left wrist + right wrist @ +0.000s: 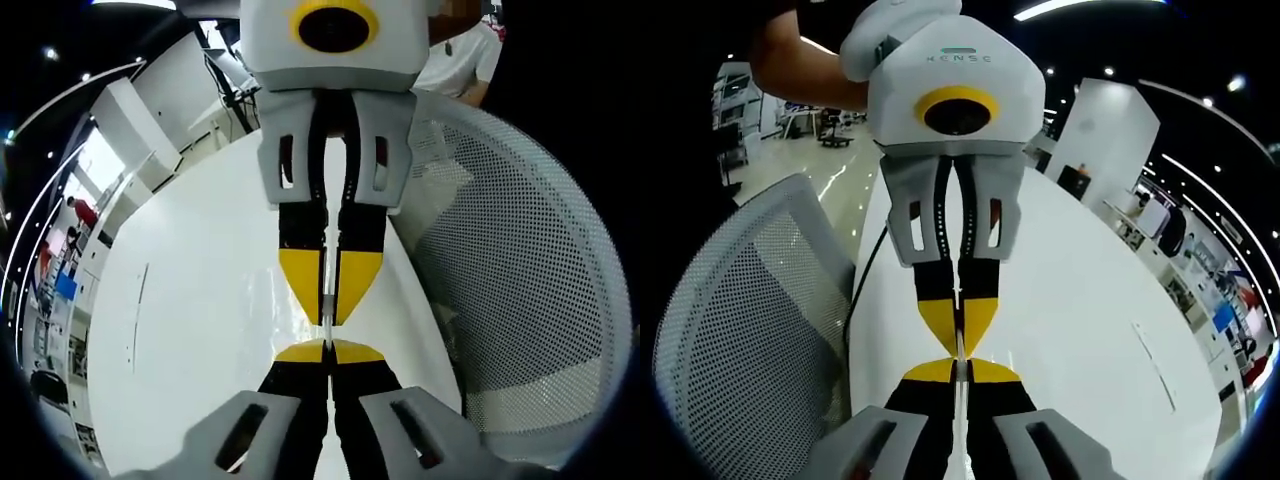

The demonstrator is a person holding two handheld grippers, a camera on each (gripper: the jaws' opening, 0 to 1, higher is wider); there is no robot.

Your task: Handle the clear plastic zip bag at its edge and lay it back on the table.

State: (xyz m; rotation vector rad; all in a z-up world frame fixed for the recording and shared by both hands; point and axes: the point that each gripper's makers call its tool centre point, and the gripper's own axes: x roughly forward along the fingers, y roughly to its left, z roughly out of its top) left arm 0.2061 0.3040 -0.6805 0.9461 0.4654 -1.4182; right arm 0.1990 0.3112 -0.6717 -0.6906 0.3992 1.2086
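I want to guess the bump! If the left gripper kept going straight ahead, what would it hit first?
Probably the right gripper: it faces the left gripper nose to nose, both shut on the clear plastic zip bag's thin edge. Beyond lies the white table.

A long white table (190, 330) is stretching away under both views, its glossy top catching ceiling-light reflections. A thin dark cable (866, 280) is running along its edge in the right gripper view, beside a white mesh chair (750, 330).
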